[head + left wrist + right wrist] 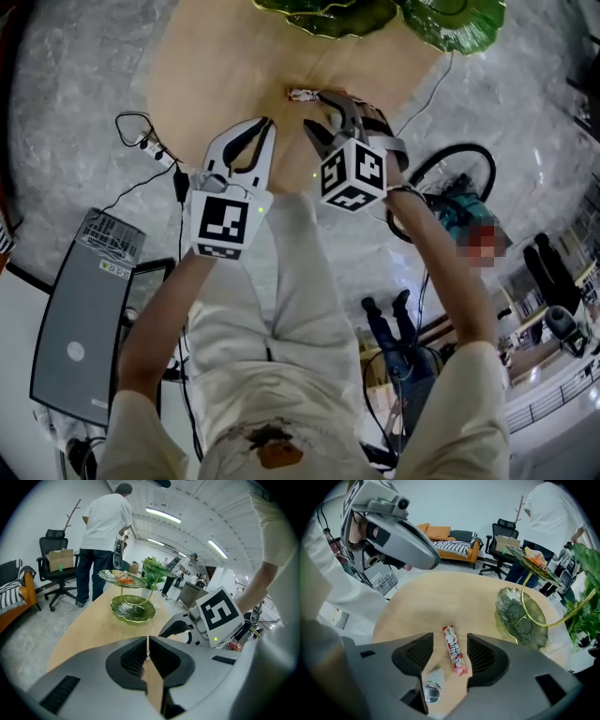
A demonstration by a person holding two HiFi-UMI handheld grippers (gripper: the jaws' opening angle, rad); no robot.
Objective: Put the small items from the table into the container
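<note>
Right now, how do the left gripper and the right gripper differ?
The left gripper has its jaws together with nothing between them; the right gripper has them wide apart. The right gripper straddles a candy stick lying on the table, pads clear of it; the left gripper faces the green dish across the table. Both hold nothing.

left gripper (148, 645) jaws pinched together, nothing between; green dish (133, 608) dead ahead on table (89, 630), right gripper (174, 628) just off right
</note>
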